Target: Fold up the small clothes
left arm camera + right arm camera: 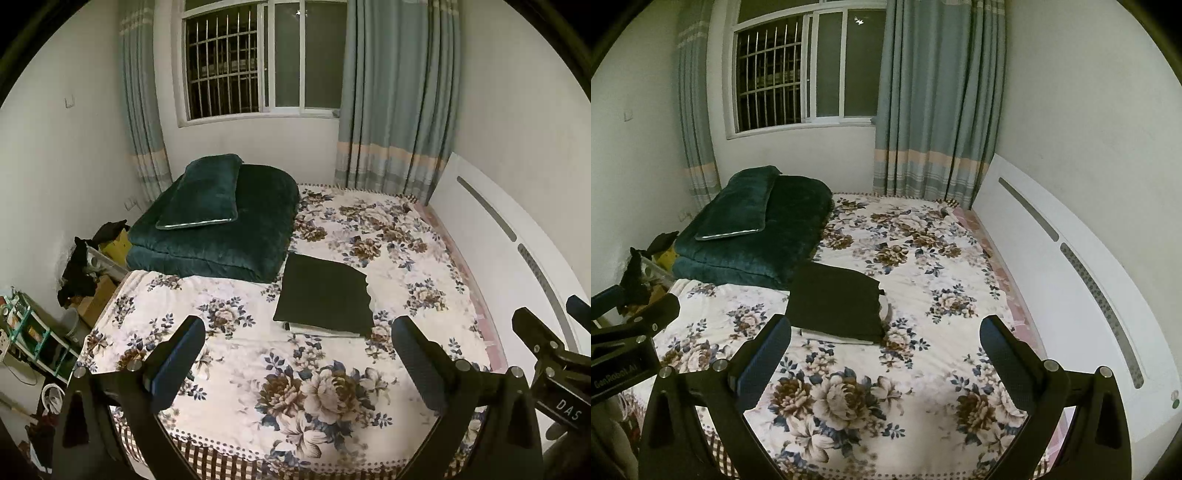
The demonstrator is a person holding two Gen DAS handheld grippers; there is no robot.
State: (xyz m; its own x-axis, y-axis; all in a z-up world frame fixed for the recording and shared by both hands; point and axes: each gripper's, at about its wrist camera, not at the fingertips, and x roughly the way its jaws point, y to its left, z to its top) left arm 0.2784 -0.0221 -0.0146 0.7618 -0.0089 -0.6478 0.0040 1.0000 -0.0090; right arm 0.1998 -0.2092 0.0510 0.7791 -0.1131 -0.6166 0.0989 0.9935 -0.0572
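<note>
A dark folded garment (325, 295) lies flat on the floral bedsheet (280, 369), on top of a pale folded piece whose edge shows beneath it. It also shows in the right wrist view (836, 304). My left gripper (297, 332) is open and empty, held above the near part of the bed, short of the garment. My right gripper (884, 332) is open and empty, beside the left one. The right gripper's body shows at the right edge of the left wrist view (554, 354).
A folded dark green quilt with a pillow (218, 221) sits at the bed's far left. A white headboard (498, 240) runs along the right. Curtains and a barred window (258, 62) are behind. Clutter and a shelf (33, 332) stand left of the bed.
</note>
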